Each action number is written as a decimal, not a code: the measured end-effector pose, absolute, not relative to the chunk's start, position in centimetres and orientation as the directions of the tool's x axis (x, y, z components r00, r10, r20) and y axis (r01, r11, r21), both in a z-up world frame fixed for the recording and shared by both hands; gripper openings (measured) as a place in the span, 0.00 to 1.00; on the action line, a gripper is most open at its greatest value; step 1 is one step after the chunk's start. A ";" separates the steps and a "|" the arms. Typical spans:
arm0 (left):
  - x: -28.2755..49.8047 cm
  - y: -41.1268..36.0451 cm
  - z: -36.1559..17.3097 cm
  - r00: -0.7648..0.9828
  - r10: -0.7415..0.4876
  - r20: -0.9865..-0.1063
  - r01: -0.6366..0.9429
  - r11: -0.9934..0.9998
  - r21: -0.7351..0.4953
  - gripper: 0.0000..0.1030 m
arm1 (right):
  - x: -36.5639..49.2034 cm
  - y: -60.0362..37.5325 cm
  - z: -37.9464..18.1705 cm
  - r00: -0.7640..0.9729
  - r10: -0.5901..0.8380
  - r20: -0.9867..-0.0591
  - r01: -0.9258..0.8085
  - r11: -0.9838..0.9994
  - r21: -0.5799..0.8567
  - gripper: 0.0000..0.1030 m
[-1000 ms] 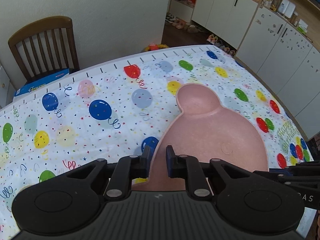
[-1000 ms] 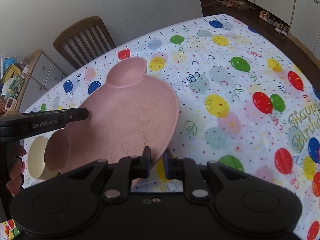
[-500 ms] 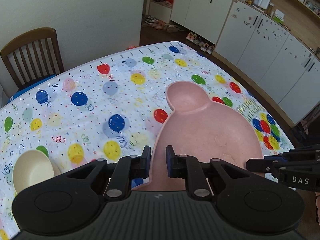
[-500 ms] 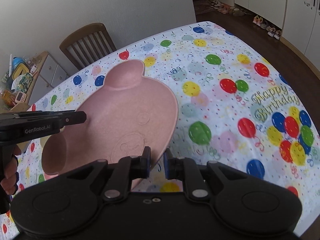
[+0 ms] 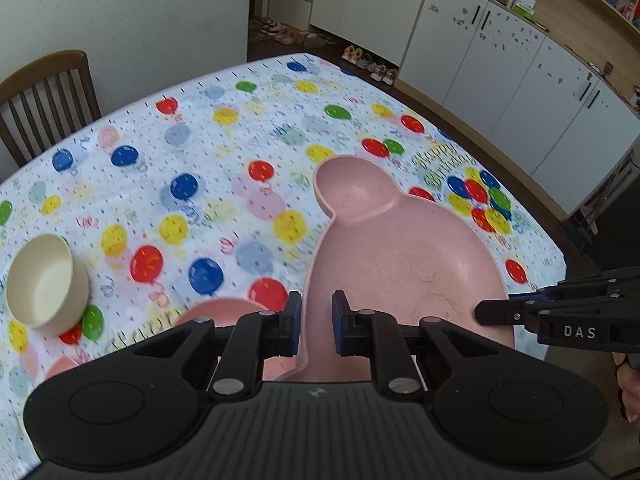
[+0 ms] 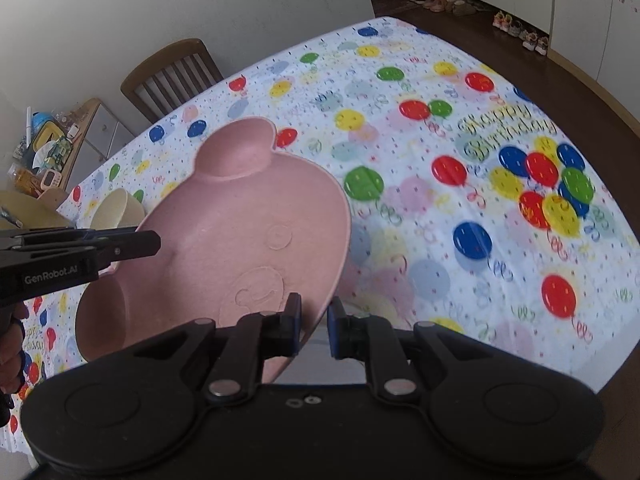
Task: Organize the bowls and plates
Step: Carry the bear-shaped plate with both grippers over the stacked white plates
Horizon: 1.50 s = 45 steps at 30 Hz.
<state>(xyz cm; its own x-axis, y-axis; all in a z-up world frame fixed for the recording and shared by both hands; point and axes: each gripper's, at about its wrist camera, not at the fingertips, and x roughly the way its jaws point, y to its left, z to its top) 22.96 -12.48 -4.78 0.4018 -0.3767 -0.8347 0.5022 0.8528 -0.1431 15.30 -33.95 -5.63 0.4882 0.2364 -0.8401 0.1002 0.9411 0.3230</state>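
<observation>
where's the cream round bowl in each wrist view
Left wrist: the cream round bowl sits at the far left edge, on the balloon tablecloth.
Right wrist: it is at mid left, partly hidden behind the pink bear-shaped plate.
Shared landmark: the wooden chair beyond the table's far edge.

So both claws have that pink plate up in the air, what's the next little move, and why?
Probably lower the pink plate toward the other pink dish lying on the table below. Both the left claw and right claw grip its rim, and it hangs above the tablecloth.
</observation>
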 end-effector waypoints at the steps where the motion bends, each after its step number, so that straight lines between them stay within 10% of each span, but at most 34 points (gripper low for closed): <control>1: 22.4 -12.7 -5.1 0.395 -0.378 -0.838 0.507 0.850 -0.144 0.15 | 14.9 -34.1 -6.0 0.483 0.237 -0.843 0.103 0.941 0.323 0.12; 45: 16.4 -12.0 -12.8 0.294 -0.308 -0.905 0.430 0.888 -0.163 0.15 | 11.5 -34.0 -13.2 0.366 0.260 -0.894 0.053 0.953 0.299 0.13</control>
<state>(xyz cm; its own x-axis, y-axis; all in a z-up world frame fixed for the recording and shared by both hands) 16.39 -12.01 -12.82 0.2940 -0.3082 -0.9048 0.4298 0.8881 -0.1629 11.50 -34.05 -13.21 0.3656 0.2600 -0.8937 0.0534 0.9528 0.2990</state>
